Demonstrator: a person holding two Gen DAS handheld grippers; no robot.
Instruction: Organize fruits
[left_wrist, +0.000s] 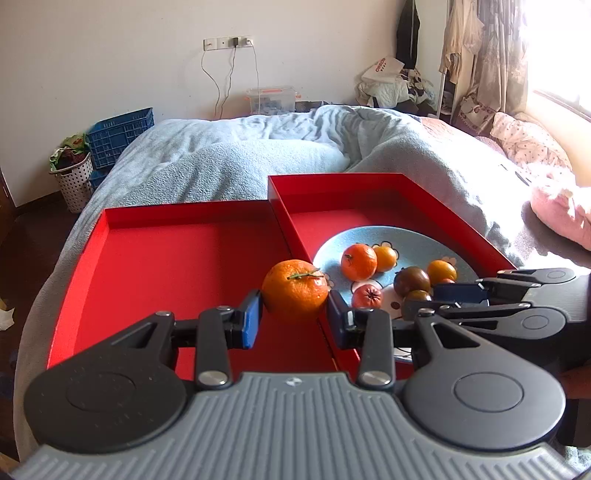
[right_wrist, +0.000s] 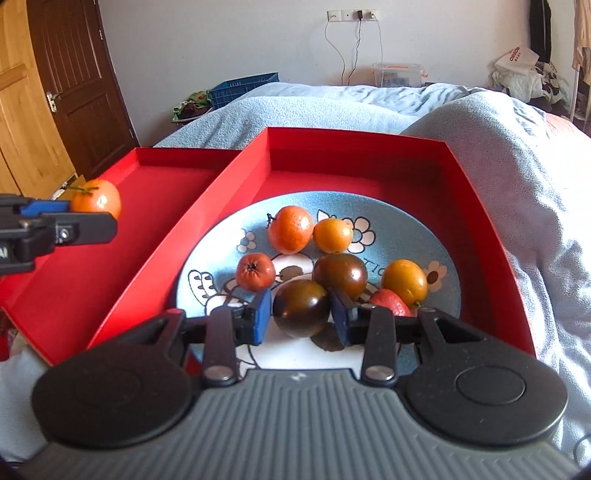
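Note:
My left gripper (left_wrist: 294, 317) is shut on a large orange mandarin (left_wrist: 294, 291) with a green stem, held above the left red tray (left_wrist: 166, 258); it also shows in the right wrist view (right_wrist: 96, 199). My right gripper (right_wrist: 301, 319) is shut on a dark brown-green tomato (right_wrist: 301, 308) just over the blue flowered plate (right_wrist: 413, 225), which lies in the right red tray (right_wrist: 354, 147). On the plate lie a second dark tomato (right_wrist: 341, 275), a mandarin (right_wrist: 290, 229), two yellow fruits (right_wrist: 332, 234) (right_wrist: 404, 280), a small red fruit (right_wrist: 255, 271) and a strawberry (right_wrist: 388, 301).
Both trays sit side by side on a bed with a pale blue blanket (left_wrist: 240, 155). A blue crate (left_wrist: 120, 134) and a dotted basket (left_wrist: 74, 181) stand by the wall at the left. A pink pillow (left_wrist: 561, 210) lies at the right.

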